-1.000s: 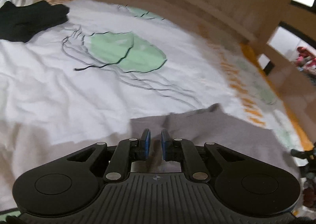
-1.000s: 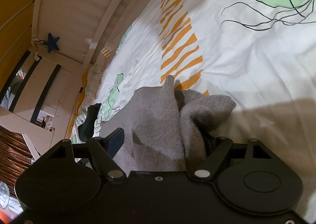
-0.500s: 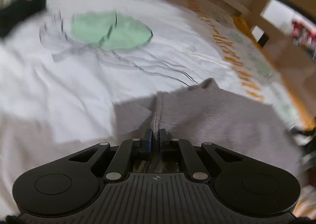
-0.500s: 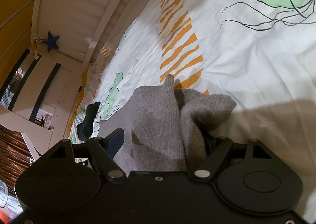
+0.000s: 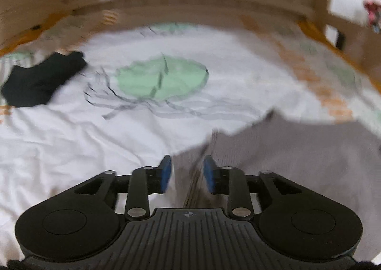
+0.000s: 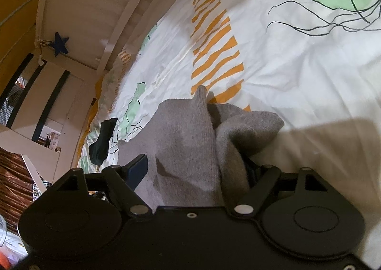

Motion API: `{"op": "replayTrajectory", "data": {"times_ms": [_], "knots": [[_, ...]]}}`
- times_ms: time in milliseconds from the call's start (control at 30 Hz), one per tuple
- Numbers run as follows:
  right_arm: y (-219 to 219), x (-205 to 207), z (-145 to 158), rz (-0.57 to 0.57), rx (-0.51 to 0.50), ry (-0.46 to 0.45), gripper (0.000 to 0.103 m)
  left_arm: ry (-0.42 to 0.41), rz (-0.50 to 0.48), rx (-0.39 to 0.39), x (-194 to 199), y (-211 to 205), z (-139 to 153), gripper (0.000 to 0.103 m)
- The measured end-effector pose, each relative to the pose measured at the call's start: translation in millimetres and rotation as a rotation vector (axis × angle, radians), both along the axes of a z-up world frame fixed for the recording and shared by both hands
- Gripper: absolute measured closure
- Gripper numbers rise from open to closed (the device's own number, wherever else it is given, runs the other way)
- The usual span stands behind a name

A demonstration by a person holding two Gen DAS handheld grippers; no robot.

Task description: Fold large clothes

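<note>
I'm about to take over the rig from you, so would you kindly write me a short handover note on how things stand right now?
Left gripper: jaws have just been opening, grey sweater edge between the pads but not pinched.
Right gripper: wide open, straddling the sweater's bunched folds, not gripping.
Sweater lies on the patterned bedsheet, partly folded and lumpy. A black garment waits further off, untouched.
Left: flatten and finish the sweater, then the black one.

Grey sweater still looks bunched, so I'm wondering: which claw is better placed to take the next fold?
Probably right: the right claw stands wide around the sweater's bunched fold. The left claw has just been opening.
</note>
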State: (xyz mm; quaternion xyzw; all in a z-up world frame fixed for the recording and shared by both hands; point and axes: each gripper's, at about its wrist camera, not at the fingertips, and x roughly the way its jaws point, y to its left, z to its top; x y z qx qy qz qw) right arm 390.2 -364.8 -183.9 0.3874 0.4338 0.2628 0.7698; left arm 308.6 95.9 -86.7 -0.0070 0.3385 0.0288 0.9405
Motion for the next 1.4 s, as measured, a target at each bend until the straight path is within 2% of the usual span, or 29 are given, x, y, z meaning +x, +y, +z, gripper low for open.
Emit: {"op": "replayTrajectory", "data": {"times_ms": [33,100,200,400,633,767,833,967,1067,1400], "knots": [[1,1,0,0.005,0.001,0.001,0.018,-0.017,0.013,-0.022,-5,-3,9,0.048],[3,2,1,0.017,-0.002,-0.001,0.013,-0.036,0.004,-0.067,-9,-12,21,0.037],[7,3,4,0.038,-0.028,-0.007,0.011,-0.033,-0.054,-0.096,-11,-40,32,0.032],[6,2,4,0.042,-0.029,0.002,0.011,0.025,-0.178,-0.164,5,-103,14,0.033],[4,3,3,0.045,-0.021,0.014,0.011,0.043,-0.246,-0.125,24,-153,-13,0.033],[3,3,3,0.047,-0.019,0.019,0.011,0.114,-0.214,-0.102,40,-162,-38,0.039],[3,3,3,0.048,-0.016,0.020,0.011,0.118,-0.213,-0.087,44,-162,-46,0.039],[3,3,2,0.050,-0.015,0.024,0.011,0.117,-0.215,-0.037,43,-169,-48,0.039],[4,3,3,0.053,-0.017,0.026,0.011,0.125,-0.213,-0.040,45,-169,-47,0.038],[6,1,4,0.055,-0.023,0.019,0.011,0.152,-0.204,-0.022,52,-178,-47,0.025]]}}
